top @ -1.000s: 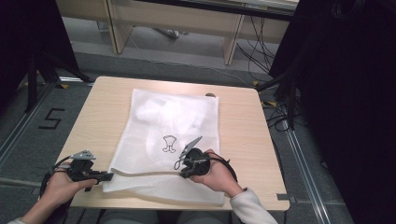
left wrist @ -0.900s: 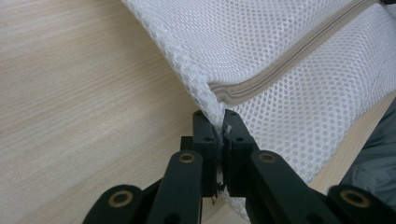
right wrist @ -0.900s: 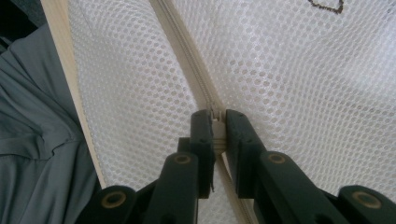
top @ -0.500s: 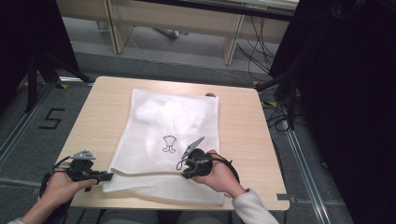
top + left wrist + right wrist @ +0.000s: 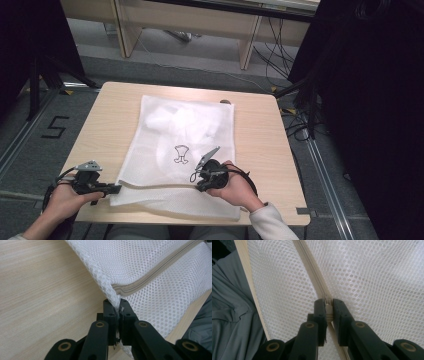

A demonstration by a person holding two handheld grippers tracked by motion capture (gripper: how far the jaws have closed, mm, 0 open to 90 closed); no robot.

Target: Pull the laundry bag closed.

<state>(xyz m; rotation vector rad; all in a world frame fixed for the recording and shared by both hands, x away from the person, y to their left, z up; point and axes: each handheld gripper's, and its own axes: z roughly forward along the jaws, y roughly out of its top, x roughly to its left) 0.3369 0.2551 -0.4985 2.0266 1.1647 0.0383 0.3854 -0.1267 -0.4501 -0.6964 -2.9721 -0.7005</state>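
Mesh bag (image 5: 180, 145) on wooden table (image 5: 260, 135), grey floor (image 5: 45, 145); both grippers pinching it.

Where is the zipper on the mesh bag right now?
In the high view the zipper runs along the mesh bag's near edge, between the left gripper at the bag's corner and the right gripper, which clamps it.

high: above, looking down on table (image 5: 120, 107) | gripper views: close on mesh bag (image 5: 185, 130)

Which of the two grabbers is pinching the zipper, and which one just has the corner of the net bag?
The right gripper pinches the zipper. The left gripper clamps the mesh bag at its corner, where the zipper ends.
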